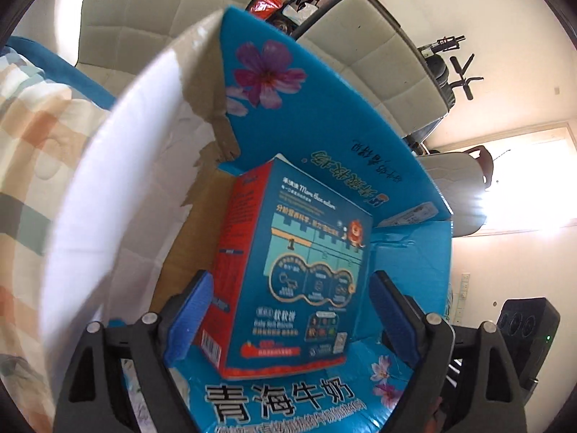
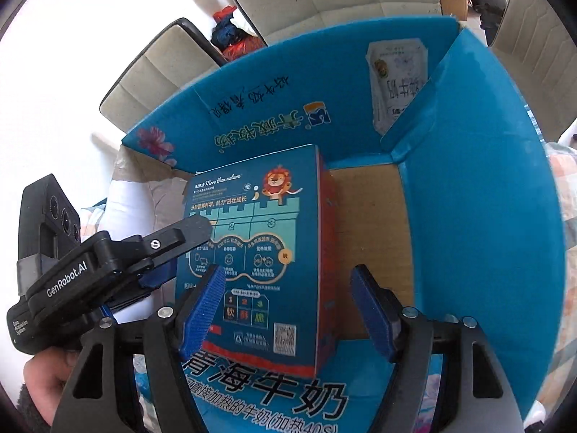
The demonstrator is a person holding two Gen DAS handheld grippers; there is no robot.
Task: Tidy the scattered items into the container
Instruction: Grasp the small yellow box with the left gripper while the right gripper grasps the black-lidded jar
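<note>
Blue carton [image 2: 479,195], flaps raised, brown floor bare at 3 o'clock. Biscuit box [image 2: 259,245], blue with red side and lion print, upright inside the carton against its far wall. Left gripper [image 1: 288,310]: jaws spread either side of the box, released. Right gripper [image 2: 288,310]: jaws parted, grasping nothing.

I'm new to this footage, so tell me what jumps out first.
A lion-printed biscuit box stands upright inside a bright blue carton, filling the middle of both views. The left claw is spread open around the box. The right claw is open too, its blue pads over the box's near end.
</note>
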